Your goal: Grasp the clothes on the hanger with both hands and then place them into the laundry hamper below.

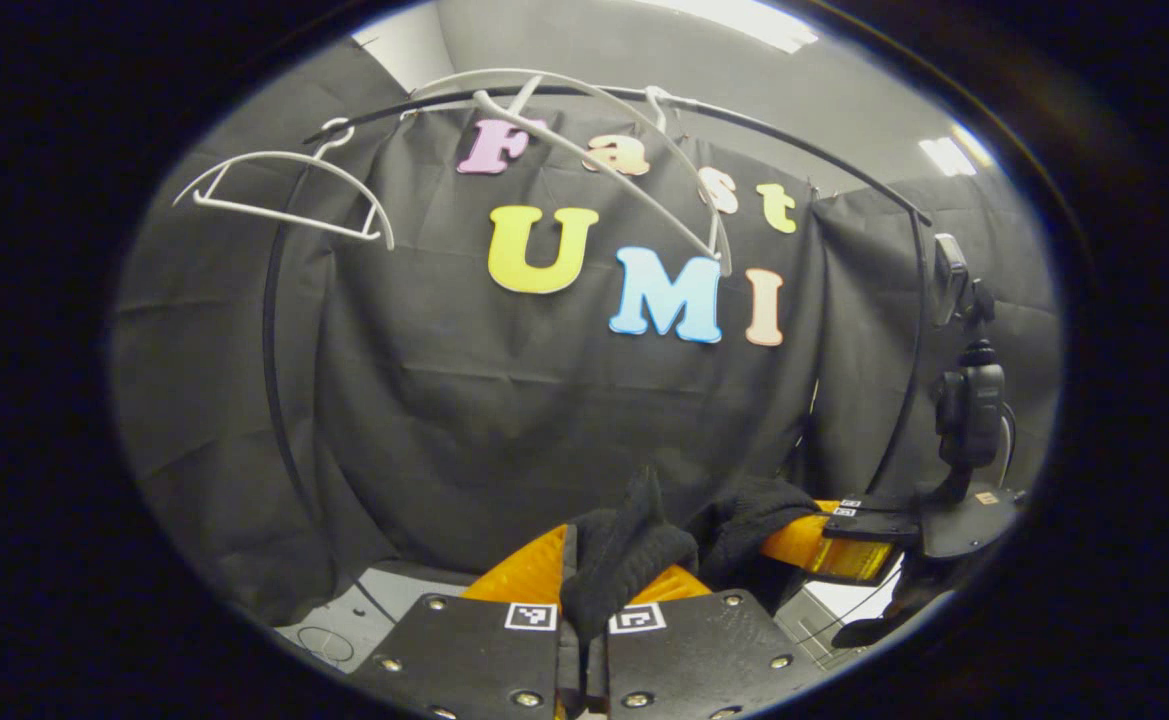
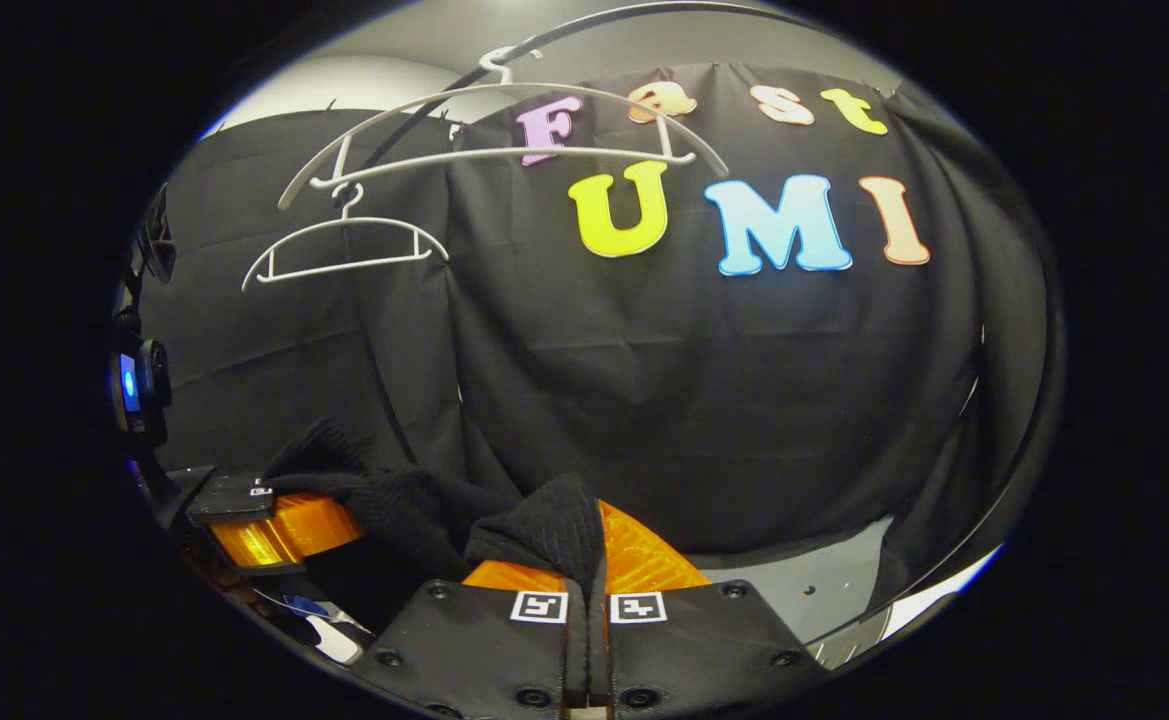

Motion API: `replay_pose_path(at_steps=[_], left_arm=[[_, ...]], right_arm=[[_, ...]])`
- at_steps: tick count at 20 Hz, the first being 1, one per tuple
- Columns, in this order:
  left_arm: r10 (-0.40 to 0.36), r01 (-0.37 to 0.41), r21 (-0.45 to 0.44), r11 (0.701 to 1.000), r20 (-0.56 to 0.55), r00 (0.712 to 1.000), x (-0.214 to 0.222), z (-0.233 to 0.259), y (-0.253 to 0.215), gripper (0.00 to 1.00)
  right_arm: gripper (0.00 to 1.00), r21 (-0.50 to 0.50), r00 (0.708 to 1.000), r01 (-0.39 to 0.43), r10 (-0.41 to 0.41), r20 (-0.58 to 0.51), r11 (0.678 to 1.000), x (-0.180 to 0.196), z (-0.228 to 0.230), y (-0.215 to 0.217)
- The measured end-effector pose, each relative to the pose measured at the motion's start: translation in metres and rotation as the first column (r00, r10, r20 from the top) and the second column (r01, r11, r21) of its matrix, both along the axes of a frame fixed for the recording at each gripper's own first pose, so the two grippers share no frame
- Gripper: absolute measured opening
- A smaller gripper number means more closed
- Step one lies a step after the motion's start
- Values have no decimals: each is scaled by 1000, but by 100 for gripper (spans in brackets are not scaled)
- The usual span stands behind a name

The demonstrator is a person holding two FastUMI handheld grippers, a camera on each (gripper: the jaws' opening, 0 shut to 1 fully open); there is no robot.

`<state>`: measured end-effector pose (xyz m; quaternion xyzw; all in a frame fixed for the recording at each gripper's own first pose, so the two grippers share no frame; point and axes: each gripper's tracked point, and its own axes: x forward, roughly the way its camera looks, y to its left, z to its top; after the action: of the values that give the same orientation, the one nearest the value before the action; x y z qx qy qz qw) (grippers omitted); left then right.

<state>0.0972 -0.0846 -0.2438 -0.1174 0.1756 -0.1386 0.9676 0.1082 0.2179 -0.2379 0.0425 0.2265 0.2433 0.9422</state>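
Both grippers hold the black clothes, down below the bare hangers.

The left gripper [image 1: 584, 625] has its fingers squeezed on a fold of the black clothes [image 1: 634, 550], and the right gripper [image 2: 589, 600] pinches another fold the same way, so the cloth is shared and won't slip. The white hangers [image 2: 489, 130] hang above the clothes with nothing on them. I guess lowering into the hamper comes next.

The right tongs [image 2: 584, 575] pinch a black garment [image 2: 534, 530] below two bare white hangers [image 2: 344, 250].
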Motion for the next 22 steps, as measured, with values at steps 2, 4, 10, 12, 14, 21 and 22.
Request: replay_pose_path(at_steps=[2,4,10,12,14,21,22], left_arm=[[8,-7,14,1000,-49,999,-4,-26,-3,5],[26,-23,29,999,-102,994,-7,-51,-6,6],[66,-31,141,990,-251,966,-25,-124,-4,7],[50,8,181,983,-312,949,-43,-150,-7,7],[31,47,197,979,-376,926,-62,-180,-14,10],[41,90,264,960,-454,890,-78,-195,-3,31],[40,85,264,961,-438,898,-75,-190,-4,44]], right_arm=[[5,-26,999,-11,11,-35,1000,-11,-19,2],[4,-65,997,-12,8,-71,998,-15,-42,-1],[4,-153,978,-23,-9,-208,988,-39,-109,-9],[8,-196,964,-47,-7,-268,979,-53,-132,-12],[12,-247,951,-71,-9,-308,966,-68,-151,-19],[30,-298,918,-127,-2,-396,946,-90,-169,-23],[37,-293,924,-128,7,-382,948,-91,-164,-23]])
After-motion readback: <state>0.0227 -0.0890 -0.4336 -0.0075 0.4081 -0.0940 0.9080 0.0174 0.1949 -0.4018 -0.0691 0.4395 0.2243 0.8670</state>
